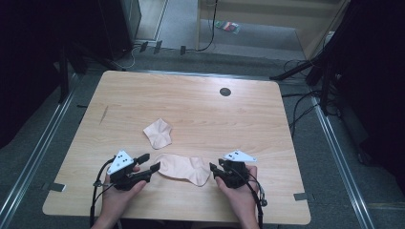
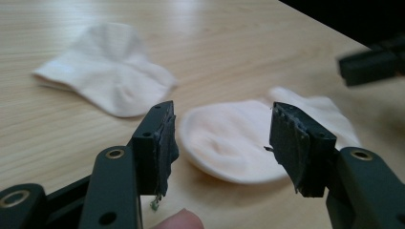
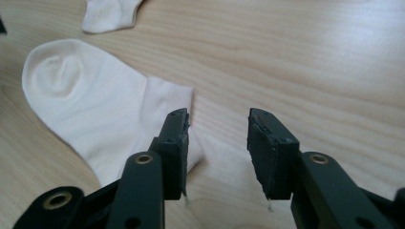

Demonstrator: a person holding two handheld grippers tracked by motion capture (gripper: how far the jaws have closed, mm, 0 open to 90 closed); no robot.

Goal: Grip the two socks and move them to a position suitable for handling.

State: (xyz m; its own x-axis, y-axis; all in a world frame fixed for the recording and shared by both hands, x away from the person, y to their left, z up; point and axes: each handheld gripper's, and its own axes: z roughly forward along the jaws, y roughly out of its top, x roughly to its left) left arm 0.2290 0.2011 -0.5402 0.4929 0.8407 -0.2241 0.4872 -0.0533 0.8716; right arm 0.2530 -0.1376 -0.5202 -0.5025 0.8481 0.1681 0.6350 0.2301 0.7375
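**Both claws released at either end of the near sock**

At the near edge of the counter [image 1: 200, 210], the person's two hands each hold one claw. The left claw [image 1: 149, 162] lies low over the wood and points toward the rounded toe end of the near sock [image 1: 184, 168]. In the left gripper view its jaws stand apart, with the toe end [image 2: 229, 143] seen in the gap beyond them and no pad pressing on the fabric: released. A fingertip shows at the bottom edge of that view.

The right claw [image 1: 216, 169] sits at the opposite, cuff end of the same sock. In the right gripper view the jaws are parted; the cuff edge [image 3: 162, 102] lies just beside the left-hand jaw, and bare wood shows between the pads: released, nothing grasped.

The near sock lies flat on the counter between the two claws, pale pink and lengthwise across the near side.

Farther off, a second sock [image 1: 158, 132] lies crumpled near the middle, apart from the first. Beyond it, a dark round grommet [image 1: 225, 91] is set near the far edge.
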